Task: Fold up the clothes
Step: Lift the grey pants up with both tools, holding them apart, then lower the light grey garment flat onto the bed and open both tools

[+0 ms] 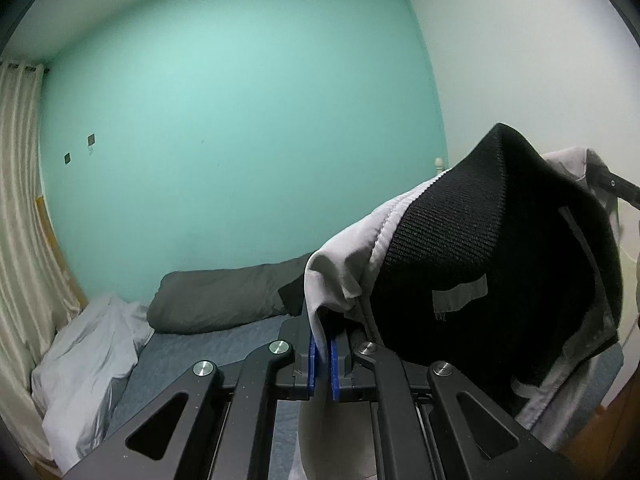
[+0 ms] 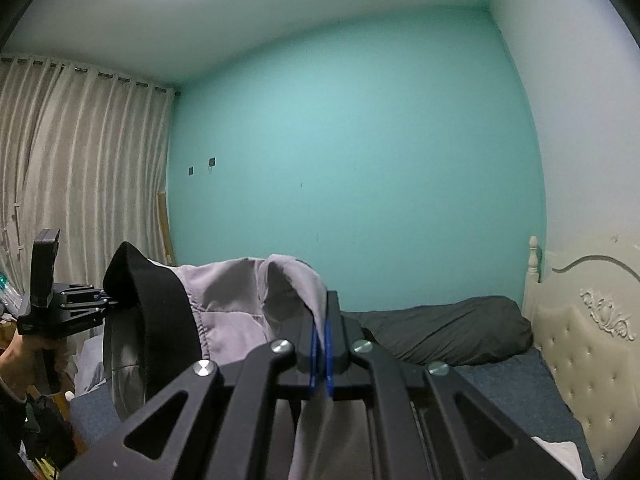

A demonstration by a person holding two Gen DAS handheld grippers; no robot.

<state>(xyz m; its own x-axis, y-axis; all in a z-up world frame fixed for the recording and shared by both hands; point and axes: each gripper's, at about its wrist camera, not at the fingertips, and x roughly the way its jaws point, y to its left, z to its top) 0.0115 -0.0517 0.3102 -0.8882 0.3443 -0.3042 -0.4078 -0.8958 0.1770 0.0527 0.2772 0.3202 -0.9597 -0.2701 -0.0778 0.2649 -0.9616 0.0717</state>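
Grey jacket (image 2: 232, 304) w/ black ribbed collar (image 1: 472, 240) hangs in air above the bed (image 2: 500, 376), strung between both tongs. Left gripper (image 1: 323, 354) and right gripper (image 2: 321, 344) each clenched on grey fabric, one per end. Long axis runs side to side btwn them, neither nearer; next move probably lowers it flat on bed.

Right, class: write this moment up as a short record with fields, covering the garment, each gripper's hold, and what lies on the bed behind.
garment: grey garment with black ribbed waistband, held up in the air between both grippers
left gripper: shut on grey fabric edge
right gripper: shut on grey fabric edge
bed: blue sheet, dark grey pillow, crumpled white bedding
folding: not yet begun; garment hangs unfolded
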